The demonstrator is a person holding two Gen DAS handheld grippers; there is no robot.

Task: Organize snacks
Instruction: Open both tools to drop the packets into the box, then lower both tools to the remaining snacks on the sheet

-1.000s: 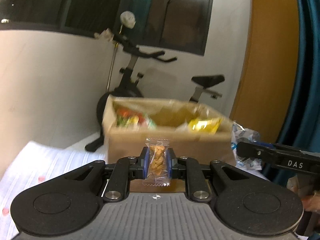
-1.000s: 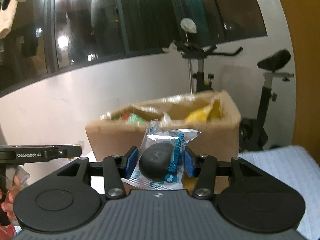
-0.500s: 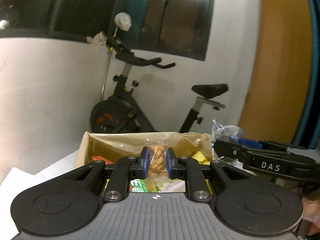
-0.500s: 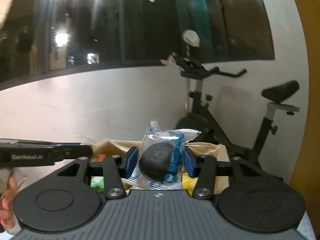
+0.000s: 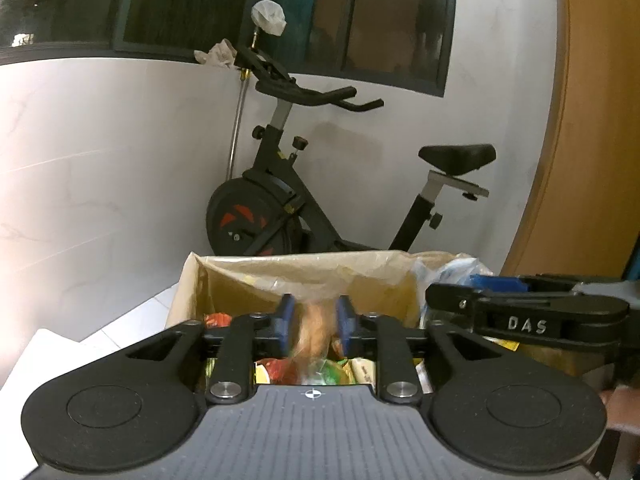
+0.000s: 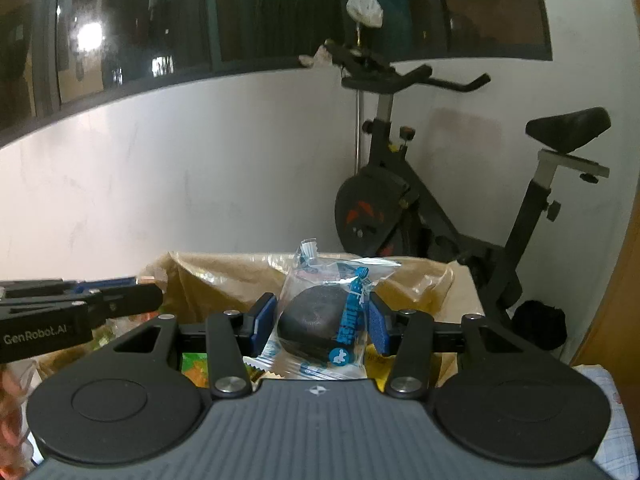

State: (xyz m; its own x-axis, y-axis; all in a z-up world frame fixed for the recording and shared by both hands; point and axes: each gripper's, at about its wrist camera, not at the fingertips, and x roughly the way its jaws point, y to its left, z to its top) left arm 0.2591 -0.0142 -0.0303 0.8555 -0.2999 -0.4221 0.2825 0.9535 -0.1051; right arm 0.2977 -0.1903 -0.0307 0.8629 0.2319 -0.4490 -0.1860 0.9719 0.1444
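- The open cardboard box [image 5: 192, 284], square, with crinkled brown lining, sat before the exercise bike [image 5: 280, 208].
- My right gripper [image 6: 322, 318], over the box, pinched a glossy clear wrapper around a round dark cake [image 6: 316, 320].
- My left gripper [image 5: 314, 322], also above it, had just been opening; the blurred tan snack packet [image 5: 314, 334] hung loose between the blue pads.

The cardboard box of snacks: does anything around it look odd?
Yes. Over the brown cardboard box, the small clear packet of golden snacks is a blur between the left claw pads, which have just been opening: apparently dropping in.
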